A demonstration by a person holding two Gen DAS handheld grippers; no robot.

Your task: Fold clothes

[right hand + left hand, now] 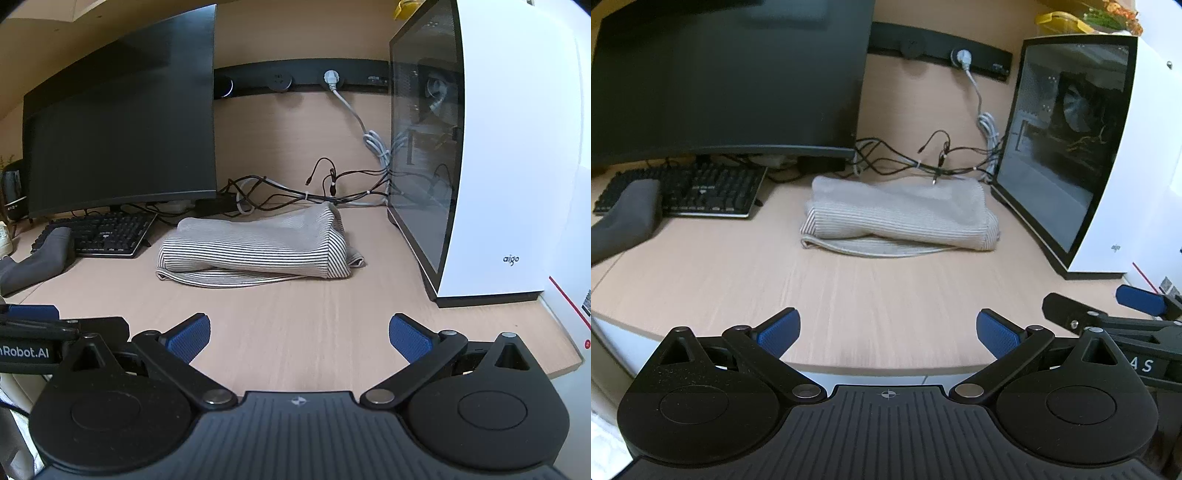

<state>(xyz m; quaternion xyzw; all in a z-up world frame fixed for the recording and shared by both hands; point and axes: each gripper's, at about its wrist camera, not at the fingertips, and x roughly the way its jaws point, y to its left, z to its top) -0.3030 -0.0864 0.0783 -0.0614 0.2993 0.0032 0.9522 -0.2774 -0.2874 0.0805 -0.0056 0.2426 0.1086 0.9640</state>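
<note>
A striped cloth point(255, 247) lies folded on the bench point(314, 332), near the white computer box point(517, 166). Both the left gripper point(888, 332) and right gripper point(300, 334) have fingers wide open, holding nothing.

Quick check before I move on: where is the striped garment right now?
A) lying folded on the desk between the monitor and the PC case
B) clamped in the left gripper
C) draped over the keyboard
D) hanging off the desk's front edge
A: the striped garment lies folded on the desk, with the monitor to its left and the PC case to its right; both the left gripper and right gripper are open and empty.
</note>
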